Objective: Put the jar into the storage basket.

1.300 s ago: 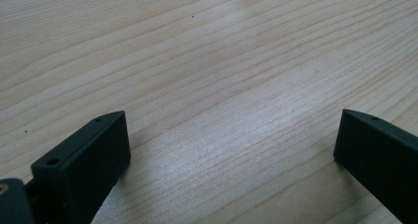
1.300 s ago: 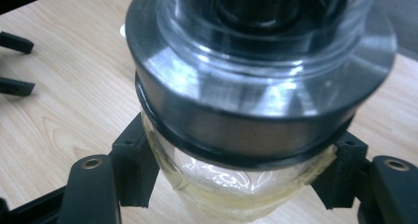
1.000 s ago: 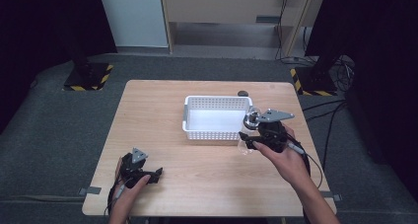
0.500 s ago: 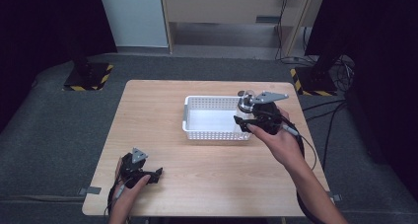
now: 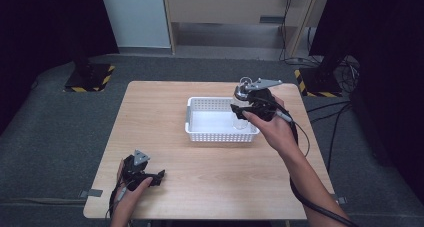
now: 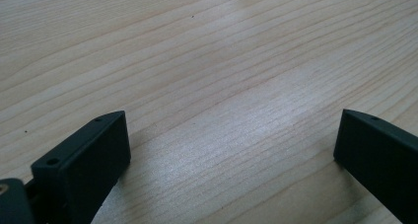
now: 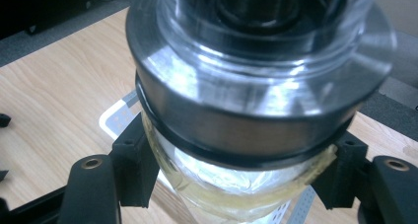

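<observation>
right gripper (image 5: 243, 107) carries a clear glass jar (image 5: 241, 108) with a metal band under its rim; in the right gripper view the fingers (image 7: 132, 166) are clamped on the jar's neck (image 7: 212, 184) just below that band (image 7: 236, 130), one on each side, which judged from the shape gives a ledge that keeps the glass from slipping down. jar hangs upright between the fingers, over the right end of the white perforated basket (image 5: 200, 133), its base at or within the basket rim; whether it touches the basket floor cannot be told. the grip from the side leaves the bottom free, consistent with lowering the jar into the basket. left gripper (image 5: 150, 178) rests on the tabletop (image 5: 210, 177) near the person's edge, well apart from the basket, fingers (image 6: 88, 160) spread wide with bare wood between them, holding nothing; judged parked out of the way while the right hand works. risk noted: smooth glass, narrow contact at the neck.
</observation>
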Demonstrator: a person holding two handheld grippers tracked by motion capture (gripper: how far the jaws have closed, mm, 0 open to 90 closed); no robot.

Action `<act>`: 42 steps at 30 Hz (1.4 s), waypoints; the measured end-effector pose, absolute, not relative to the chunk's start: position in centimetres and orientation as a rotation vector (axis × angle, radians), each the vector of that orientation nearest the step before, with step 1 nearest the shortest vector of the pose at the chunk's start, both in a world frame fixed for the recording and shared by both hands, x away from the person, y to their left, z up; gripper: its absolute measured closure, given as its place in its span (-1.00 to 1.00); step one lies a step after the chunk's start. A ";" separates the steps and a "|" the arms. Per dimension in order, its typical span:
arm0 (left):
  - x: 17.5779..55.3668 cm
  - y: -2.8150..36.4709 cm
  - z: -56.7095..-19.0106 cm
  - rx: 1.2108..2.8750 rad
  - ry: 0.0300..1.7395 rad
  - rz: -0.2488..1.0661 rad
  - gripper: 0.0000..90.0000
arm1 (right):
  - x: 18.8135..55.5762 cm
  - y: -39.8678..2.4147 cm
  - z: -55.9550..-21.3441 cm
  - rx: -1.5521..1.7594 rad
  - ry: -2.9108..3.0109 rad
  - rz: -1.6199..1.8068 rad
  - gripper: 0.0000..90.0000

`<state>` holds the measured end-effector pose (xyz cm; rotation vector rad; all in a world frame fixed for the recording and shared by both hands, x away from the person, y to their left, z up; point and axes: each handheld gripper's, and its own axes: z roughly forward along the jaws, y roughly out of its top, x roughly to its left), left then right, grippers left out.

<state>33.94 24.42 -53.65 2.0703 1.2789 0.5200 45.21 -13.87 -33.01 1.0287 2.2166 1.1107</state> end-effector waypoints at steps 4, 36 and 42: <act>33.9 24.4 -53.6 2.070 1.279 0.520 -1.00 | 45.8 -13.7 -33.0 1.042 2.210 1.107 -0.31; 33.9 24.4 -53.6 2.071 1.279 0.520 -1.00 | 50.9 -12.7 -36.3 1.146 2.159 1.066 -0.30; 33.9 24.4 -53.6 2.070 1.279 0.520 -1.00 | 51.1 -12.8 -37.1 1.160 2.162 1.049 -0.31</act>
